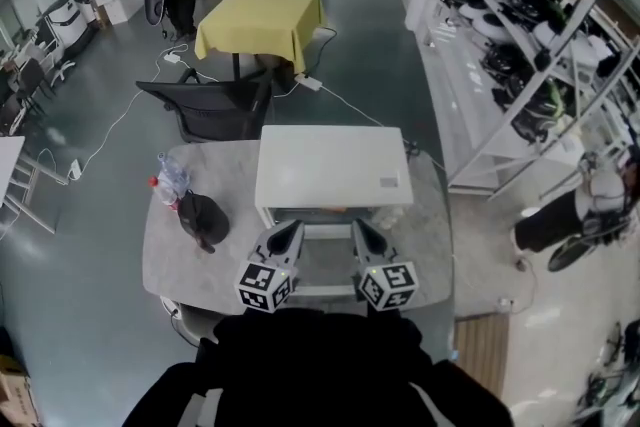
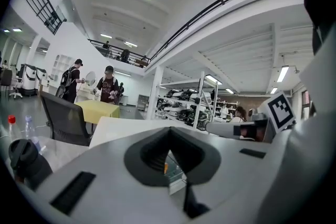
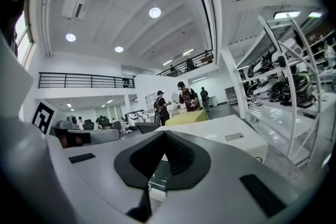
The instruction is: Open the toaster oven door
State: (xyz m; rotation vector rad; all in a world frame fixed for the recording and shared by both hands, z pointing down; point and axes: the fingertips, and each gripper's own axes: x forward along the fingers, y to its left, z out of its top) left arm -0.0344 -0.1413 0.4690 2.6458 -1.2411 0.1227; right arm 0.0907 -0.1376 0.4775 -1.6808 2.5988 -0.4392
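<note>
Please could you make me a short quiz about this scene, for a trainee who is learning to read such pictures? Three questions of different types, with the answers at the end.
1. True or false: the toaster oven stands on the table with the yellow cloth.
2. What stands on the grey table, to the person's left of the toaster oven? A) a clear bottle with a red cap B) a laptop C) a frying pan
3. Fill in: the jaws of the left gripper and of the right gripper are ____ (apart / together).
Key: 1 false, it stands on the grey table. 2 A. 3 together.
</note>
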